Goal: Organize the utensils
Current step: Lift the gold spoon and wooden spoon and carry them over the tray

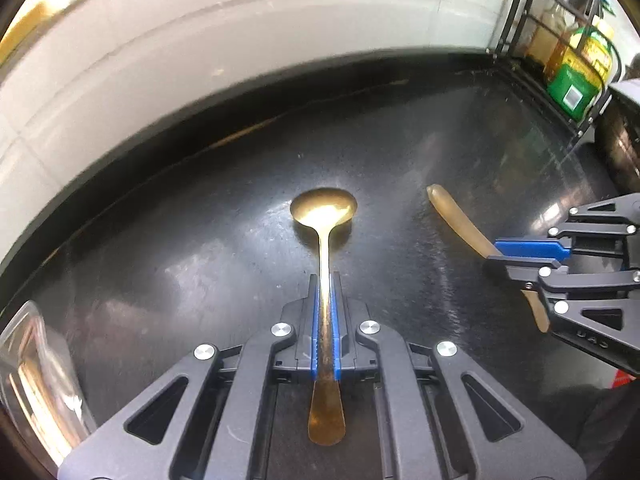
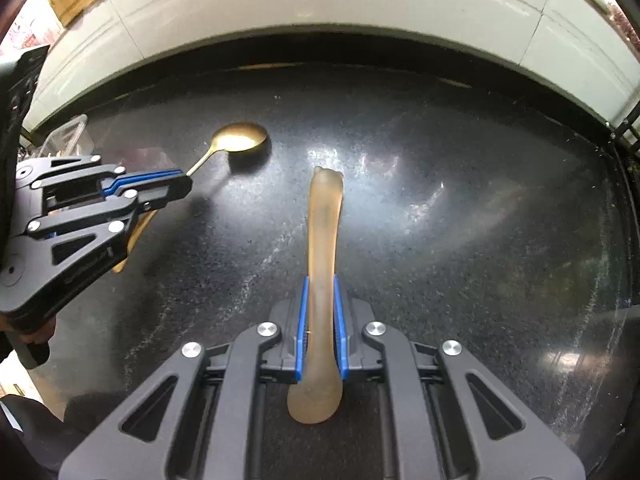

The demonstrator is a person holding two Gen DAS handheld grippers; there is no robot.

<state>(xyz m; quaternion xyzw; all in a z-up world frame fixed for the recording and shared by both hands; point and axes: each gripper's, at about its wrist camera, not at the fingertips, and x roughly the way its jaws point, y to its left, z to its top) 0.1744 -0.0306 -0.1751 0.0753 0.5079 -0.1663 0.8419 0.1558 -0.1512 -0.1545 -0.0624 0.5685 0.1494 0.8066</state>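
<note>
L tongs point(image 1: 326, 280) grip gold spoon point(image 1: 324, 210); R tongs point(image 2: 320, 284) grip amber utensil point(image 2: 326, 216).

Counted on the black countertop point(image 1: 400, 152): one gold metal spoon point(image 1: 325, 210); one translucent amber utensil point(image 2: 325, 240); one clear plastic container point(image 1: 36, 380) at its left edge.

My left gripper point(image 1: 326, 280) and my right gripper point(image 2: 320, 284) sit side by side over the countertop point(image 1: 200, 248). The spoon point(image 1: 324, 208) lies on the countertop, its bowl toward the wall. Right of the spoon is the spatula point(image 2: 322, 240); left is a container point(image 1: 36, 360). Far right stands a rack point(image 1: 560, 72).
</note>
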